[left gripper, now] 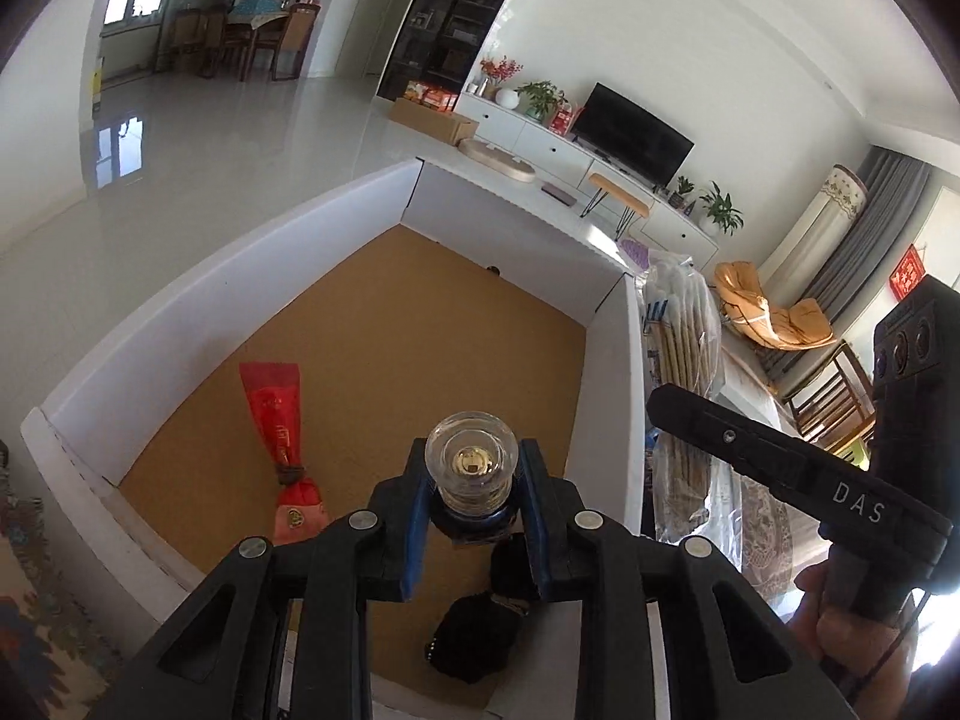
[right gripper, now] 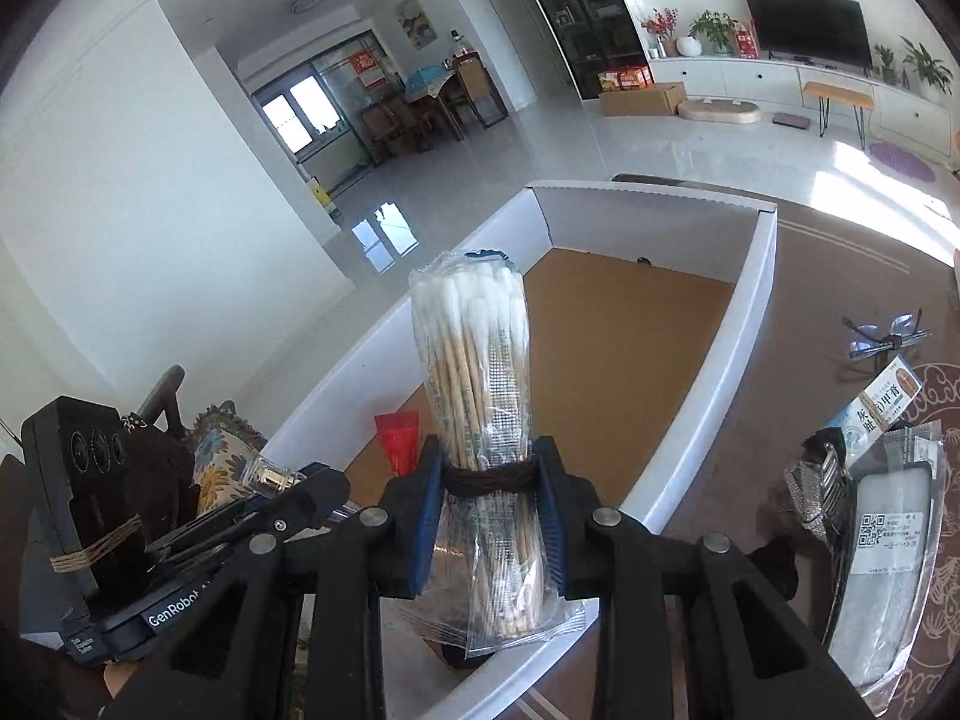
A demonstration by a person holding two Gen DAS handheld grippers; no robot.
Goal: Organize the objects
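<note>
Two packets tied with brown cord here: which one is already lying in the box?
The red packet, flat on the box's brown floor. The clear cotton swab pack, also cord-tied, is upright, clamped in the right gripper.

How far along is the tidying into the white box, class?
Done: a red pouch and a black item lie in the white box. In hand: left gripper holds a glass-capped bottle; right gripper holds cotton swabs. Left: packets and glasses outside.
</note>
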